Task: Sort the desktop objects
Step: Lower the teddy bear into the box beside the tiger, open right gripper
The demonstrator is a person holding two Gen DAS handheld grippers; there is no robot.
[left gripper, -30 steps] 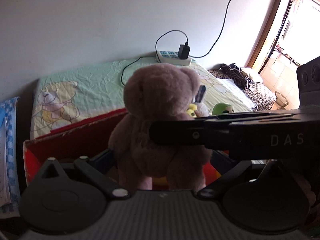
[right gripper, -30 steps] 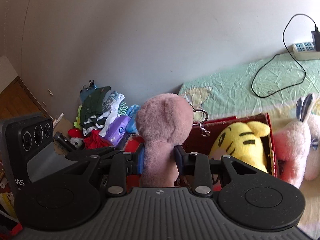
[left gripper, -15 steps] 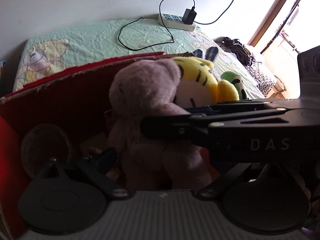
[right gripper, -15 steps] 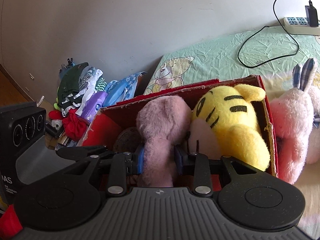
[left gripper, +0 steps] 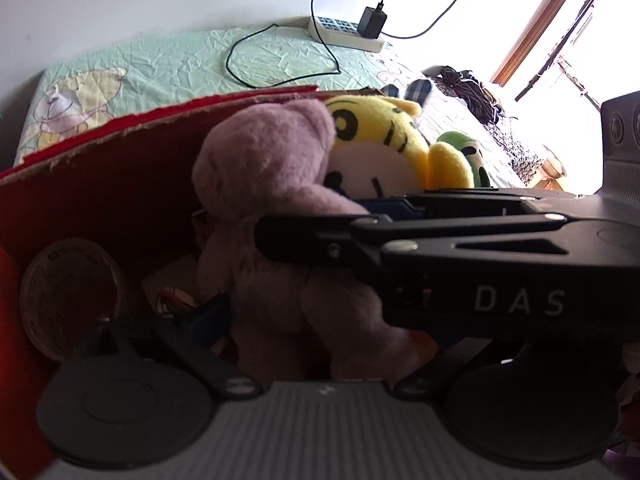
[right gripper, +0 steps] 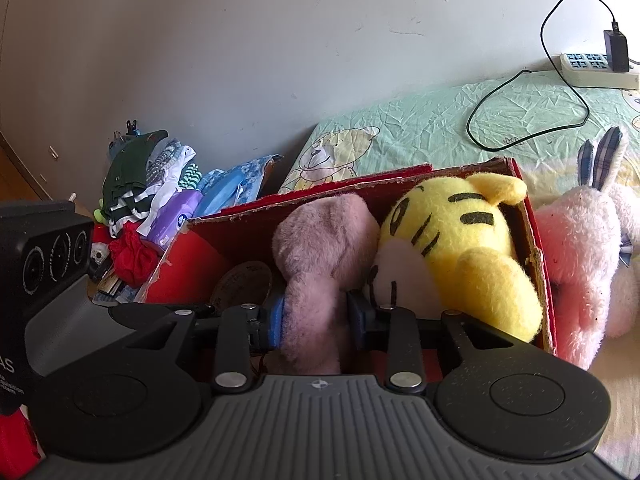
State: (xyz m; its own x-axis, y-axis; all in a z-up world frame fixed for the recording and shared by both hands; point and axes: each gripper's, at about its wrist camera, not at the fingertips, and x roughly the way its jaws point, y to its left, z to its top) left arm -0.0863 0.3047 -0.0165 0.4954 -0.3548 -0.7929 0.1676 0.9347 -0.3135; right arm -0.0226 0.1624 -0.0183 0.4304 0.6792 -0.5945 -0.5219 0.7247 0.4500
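A mauve teddy bear stands inside a red cardboard box, pressed against a yellow tiger plush. My right gripper is shut on the bear's middle, its blue pads squeezing the fur. In the left wrist view the bear fills the centre and the right gripper reaches across from the right. My left gripper straddles the bear's legs with its fingers spread wide; only its left blue pad shows, the other being hidden behind the right gripper.
A round disc leans in the box's left end. A pink rabbit plush lies outside the box's right wall, and a green plush beyond the tiger. Clothes pile up at the left. A power strip sits on the green sheet.
Both grippers have come down with the bear, from above the box rim to inside the box beside the yellow tiger. The right grip has stayed shut.
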